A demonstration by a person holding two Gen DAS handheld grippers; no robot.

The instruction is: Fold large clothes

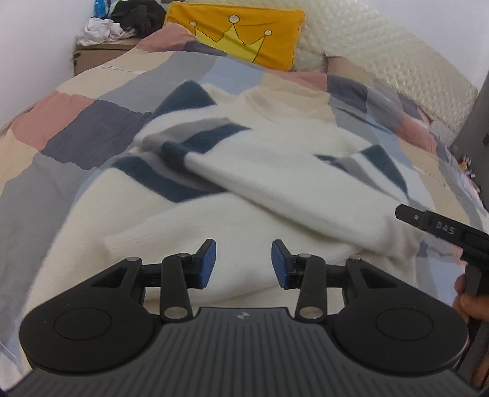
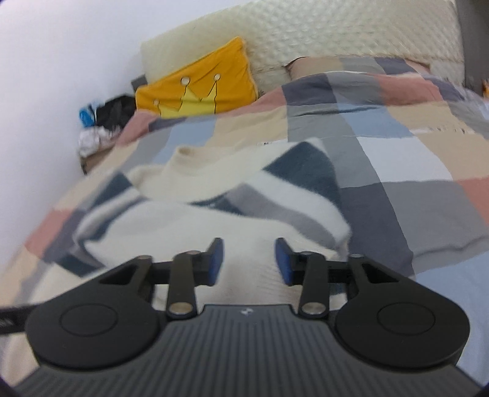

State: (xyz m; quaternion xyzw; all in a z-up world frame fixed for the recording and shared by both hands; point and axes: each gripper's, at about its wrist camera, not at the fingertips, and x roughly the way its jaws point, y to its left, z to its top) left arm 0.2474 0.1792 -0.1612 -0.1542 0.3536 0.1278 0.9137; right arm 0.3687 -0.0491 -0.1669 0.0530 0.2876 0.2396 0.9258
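A white fluffy sweater (image 1: 244, 189) with dark blue and grey stripes and a cream high collar (image 1: 275, 100) lies flat on the patchwork quilt (image 1: 76, 134). Both sleeves are folded across its body; the upper sleeve (image 1: 275, 186) runs diagonally. My left gripper (image 1: 243, 264) hovers open over the sweater's lower body, with nothing between its blue pads (image 1: 207, 262). In the right wrist view the sweater (image 2: 214, 226) fills the middle, and my right gripper (image 2: 249, 262) stands open above its near right part, pads apart from the fabric. A black bar of the right tool (image 1: 440, 227) shows at the left view's right edge, held by a hand (image 1: 467, 302).
A yellow crown pillow (image 1: 238, 33) leans on the cream quilted headboard (image 1: 382, 52). A cardboard box (image 1: 97, 56) with a pile of clothes (image 1: 119, 24) stands by the white wall at the far left. Dark furniture (image 1: 476, 116) rises at the bed's right side.
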